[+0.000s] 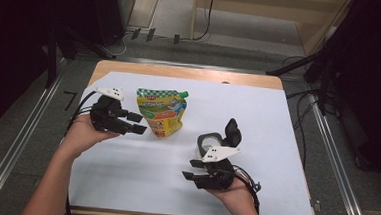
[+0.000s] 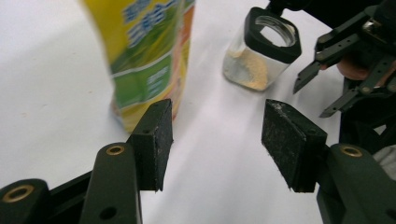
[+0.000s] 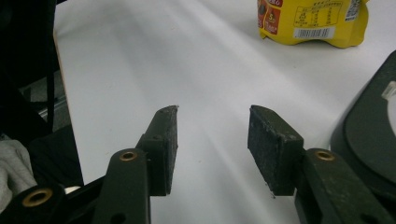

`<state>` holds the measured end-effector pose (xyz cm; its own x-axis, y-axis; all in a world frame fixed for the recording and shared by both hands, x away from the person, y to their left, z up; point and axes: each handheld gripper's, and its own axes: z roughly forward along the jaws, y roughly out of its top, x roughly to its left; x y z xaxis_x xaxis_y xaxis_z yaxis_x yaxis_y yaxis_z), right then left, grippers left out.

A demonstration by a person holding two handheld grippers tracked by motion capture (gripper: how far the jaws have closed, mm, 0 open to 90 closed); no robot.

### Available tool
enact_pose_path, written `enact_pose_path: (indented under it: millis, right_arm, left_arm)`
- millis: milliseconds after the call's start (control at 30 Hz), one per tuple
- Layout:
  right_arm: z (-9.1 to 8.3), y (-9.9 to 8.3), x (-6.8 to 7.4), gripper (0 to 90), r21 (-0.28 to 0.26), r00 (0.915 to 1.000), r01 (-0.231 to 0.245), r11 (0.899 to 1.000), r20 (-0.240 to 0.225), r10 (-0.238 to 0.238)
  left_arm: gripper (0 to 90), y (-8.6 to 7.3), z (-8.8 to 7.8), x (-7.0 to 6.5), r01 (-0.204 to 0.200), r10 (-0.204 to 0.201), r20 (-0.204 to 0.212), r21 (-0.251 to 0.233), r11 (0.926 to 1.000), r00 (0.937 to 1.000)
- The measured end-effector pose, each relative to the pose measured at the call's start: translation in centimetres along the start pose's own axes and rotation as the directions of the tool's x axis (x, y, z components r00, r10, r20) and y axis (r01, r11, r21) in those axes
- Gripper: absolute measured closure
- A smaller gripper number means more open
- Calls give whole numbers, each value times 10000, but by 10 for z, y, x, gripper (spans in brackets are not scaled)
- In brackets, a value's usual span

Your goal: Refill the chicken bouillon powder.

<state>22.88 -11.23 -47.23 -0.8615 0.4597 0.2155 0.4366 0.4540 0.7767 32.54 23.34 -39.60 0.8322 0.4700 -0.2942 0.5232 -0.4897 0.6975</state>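
1. Pouch (image 1: pixel 161 111), yellow and green with a green cap at its upper right corner, sits on the white sheet (image 1: pixel 138 184) toward the far left part of the table; in the left gripper view (image 2: pixel 149 56) it rises just past the left-hand pad.
2. Jar (image 1: pixel 209 143) of clear glass with a black collar stands right of the pouch and well apart from it, its black flip lid (image 1: pixel 232 132) swung up and open; in the left gripper view (image 2: pixel 261 56) a pale powder lies in its bottom.
3. Left gripper (image 1: pixel 136 123) is held just left of the pouch, jaws pointing at it; the jaws stand apart with nothing between the pads (image 2: pixel 156 140), and they do not touch the pouch.
4. Right gripper (image 1: pixel 191 169) sits just in front of the jar, jaws pointing left across the sheet; these jaws are apart too, bare sheet between the pads (image 3: pixel 273 149).
5. Wooden table edge (image 1: pixel 190 74) shows beyond the sheet.
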Motion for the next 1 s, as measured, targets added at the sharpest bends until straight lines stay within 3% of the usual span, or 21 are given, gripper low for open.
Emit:
enact_pose_path:
  millis: [267,400,667,833,1000]
  right_arm:
    - [2,0,2,537,48,9999,93,9999,-110,-92]
    - [3,-1,2,536,93,9999,60,9999,-90,-60]
    - [11,4,2,524,75,10000,57,10000,-75,-57]
    - [16,8,7,516,-23,9996,256,9997,-76,-256]
    - [26,19,7,508,-129,9998,203,9997,83,-202]
  left_arm:
    - [438,-5,2,20,340,-349,-475,-187,9992,9983]
    - [439,1,12,26,315,-325,-407,-242,9992,9986]
    - [447,15,31,27,-29,10,-747,-261,9997,9972]
    - [479,17,36,28,-136,100,-767,-466,9988,9970]
    - [539,17,43,31,3,-47,-605,-740,9973,9982]
